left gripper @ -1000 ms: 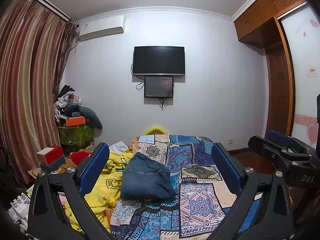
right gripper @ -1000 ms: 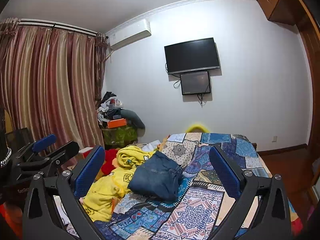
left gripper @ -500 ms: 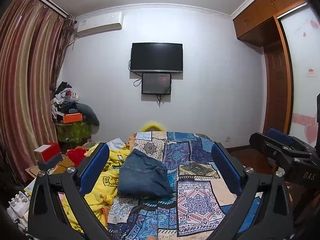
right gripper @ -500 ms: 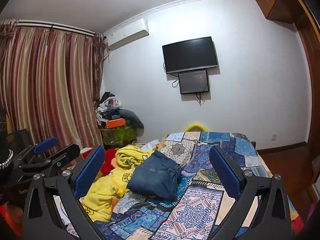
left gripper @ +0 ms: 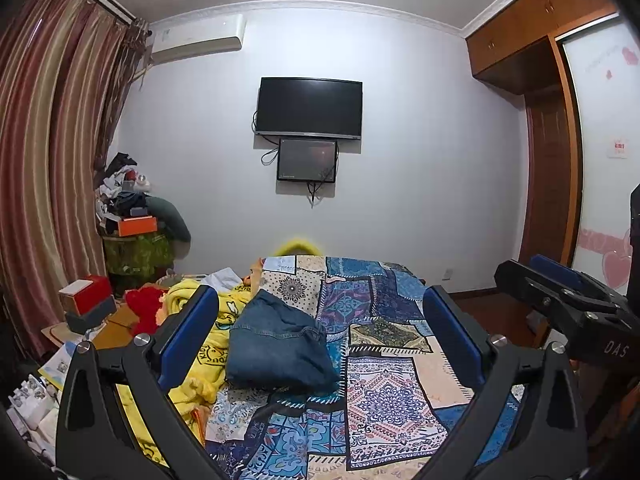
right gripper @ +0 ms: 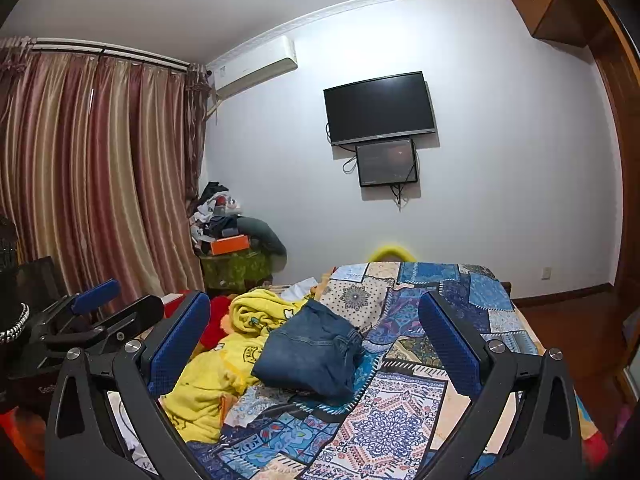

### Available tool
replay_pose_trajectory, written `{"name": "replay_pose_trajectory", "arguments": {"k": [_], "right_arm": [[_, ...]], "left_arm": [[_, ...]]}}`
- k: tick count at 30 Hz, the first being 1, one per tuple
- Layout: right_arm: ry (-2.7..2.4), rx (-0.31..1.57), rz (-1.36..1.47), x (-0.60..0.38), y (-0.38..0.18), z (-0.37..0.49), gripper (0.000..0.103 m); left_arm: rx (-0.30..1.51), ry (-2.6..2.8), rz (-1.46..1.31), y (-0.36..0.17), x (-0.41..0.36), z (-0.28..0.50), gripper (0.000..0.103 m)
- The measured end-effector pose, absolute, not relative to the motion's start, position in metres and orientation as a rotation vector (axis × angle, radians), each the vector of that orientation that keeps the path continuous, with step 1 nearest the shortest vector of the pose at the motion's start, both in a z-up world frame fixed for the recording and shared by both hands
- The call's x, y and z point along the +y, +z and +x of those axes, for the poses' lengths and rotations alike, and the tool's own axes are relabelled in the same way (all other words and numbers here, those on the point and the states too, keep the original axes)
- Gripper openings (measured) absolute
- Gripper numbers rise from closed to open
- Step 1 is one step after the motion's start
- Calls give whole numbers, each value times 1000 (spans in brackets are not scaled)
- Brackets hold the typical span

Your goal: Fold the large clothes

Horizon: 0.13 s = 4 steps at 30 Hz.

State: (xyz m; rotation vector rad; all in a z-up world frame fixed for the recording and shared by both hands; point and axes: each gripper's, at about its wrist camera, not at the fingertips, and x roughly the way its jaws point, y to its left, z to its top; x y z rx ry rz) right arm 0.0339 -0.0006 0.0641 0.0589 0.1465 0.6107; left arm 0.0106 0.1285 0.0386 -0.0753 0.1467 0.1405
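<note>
A folded pair of blue jeans (left gripper: 280,344) lies on the patchwork bedspread (left gripper: 384,364); it also shows in the right wrist view (right gripper: 312,356). My left gripper (left gripper: 320,320) is open and empty, held above the bed's near end, well short of the jeans. My right gripper (right gripper: 316,320) is open and empty too, at a similar height. Each gripper shows in the other's view: the right one (left gripper: 560,296) at the right edge, the left one (right gripper: 100,312) at the left edge.
A crumpled yellow blanket (left gripper: 208,344) lies left of the jeans, with a red plush (left gripper: 144,308) beyond it. Boxes and clutter (left gripper: 128,216) stand by the striped curtain (left gripper: 44,168). A wall TV (left gripper: 308,108) hangs ahead; a wooden wardrobe (left gripper: 552,168) stands right.
Both views have shifted slightly, with the bed and wall sitting a little lower and closer in frame; both grippers stay open and empty. The jeans have not moved.
</note>
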Motion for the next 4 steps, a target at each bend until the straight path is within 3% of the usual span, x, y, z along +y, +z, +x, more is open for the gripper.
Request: {"name": "replay_pose_trajectory", "arguments": {"k": [4], "right_arm": [[609, 154, 58, 1, 63, 36, 103]], "left_arm": [[157, 143, -89, 34, 135, 14, 103]]}}
